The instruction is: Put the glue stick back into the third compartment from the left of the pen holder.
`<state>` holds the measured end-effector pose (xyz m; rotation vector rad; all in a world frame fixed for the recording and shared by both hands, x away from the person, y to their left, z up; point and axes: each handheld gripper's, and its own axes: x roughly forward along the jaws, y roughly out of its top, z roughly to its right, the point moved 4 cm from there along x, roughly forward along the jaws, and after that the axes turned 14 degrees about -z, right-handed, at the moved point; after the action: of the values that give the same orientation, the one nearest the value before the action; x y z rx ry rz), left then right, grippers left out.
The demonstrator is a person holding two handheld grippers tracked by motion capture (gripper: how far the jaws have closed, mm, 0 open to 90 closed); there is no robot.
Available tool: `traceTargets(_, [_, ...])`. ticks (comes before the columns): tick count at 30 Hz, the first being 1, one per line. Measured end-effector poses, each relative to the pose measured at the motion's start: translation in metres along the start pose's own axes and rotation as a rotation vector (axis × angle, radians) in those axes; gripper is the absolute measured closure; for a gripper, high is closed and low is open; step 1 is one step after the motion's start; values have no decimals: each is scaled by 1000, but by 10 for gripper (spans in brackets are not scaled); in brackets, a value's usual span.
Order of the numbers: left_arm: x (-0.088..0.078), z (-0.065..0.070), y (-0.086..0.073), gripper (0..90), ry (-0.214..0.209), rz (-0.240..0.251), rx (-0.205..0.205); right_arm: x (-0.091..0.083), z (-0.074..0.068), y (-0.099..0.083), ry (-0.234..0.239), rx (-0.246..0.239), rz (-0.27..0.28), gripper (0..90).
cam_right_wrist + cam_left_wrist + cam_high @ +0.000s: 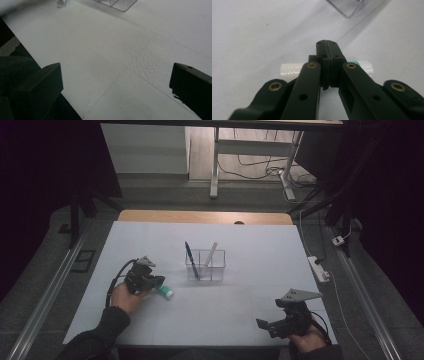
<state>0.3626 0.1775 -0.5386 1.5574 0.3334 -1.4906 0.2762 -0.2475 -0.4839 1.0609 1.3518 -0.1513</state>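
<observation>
The left tool has its jaws pressed together above a white-and-green marker (lying at the clear organizer's eight o'clock), while the right tool stands apart over the tabletop.

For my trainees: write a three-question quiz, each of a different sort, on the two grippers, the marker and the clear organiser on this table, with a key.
1. True or false: the left gripper is shut on the white marker with a green band.
2. Multiple choice: how many pens stand in the clear organiser? A) none B) two C) four
3. Fill in: the right gripper has its jaws ____ with nothing between them.

Key
1. True; in the left gripper view the pads meet on the marker, which crosses behind them.
2. B; a blue pen and a white pen.
3. Open.
</observation>
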Motion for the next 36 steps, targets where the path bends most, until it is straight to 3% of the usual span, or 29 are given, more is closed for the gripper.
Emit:
traceTargets(7, [-13, 4, 0, 768, 4, 40, 6, 0, -1, 0, -3, -8, -3, 0])
traceTargets(16, [-38, 13, -12, 490, -5, 88, 7, 0, -2, 0, -4, -15, -8, 0])
traceTargets(22, [-61, 18, -31, 285, -3, 118, 0, 1, -4, 2, -10, -35, -10, 0])
traceTargets(30, [-78, 28, -65, 105, -34, 130, -29, 0, -17, 16, -16, -92, 15, 0])
traceTargets(36, [-86, 37, -87, 20, -46, 125, -40, 5, -31, 30, -7, -148, 17, 0])
